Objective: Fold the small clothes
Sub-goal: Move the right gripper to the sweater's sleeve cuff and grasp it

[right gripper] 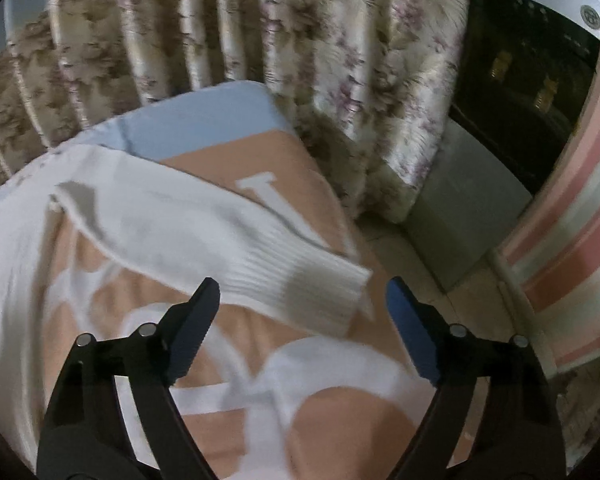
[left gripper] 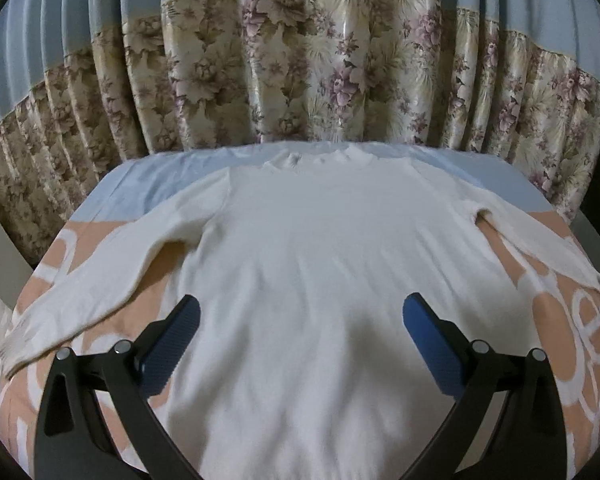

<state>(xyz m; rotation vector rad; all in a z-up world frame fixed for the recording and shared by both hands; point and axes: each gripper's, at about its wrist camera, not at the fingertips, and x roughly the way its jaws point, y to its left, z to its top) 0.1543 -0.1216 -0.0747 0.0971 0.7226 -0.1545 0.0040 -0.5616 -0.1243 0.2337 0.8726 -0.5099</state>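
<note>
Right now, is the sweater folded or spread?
Spread. The sweater lies flat on the blanket, both sleeves out to the sides, nothing folded over.

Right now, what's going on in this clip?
A person with two handheld grippers is about to fold a white sweater spread flat on a peach-patterned cover. The left gripper hovers open over the sweater's body. The right gripper is open at the ribbed cuff of one sleeve, not gripping it. Nothing is folded yet.
</note>
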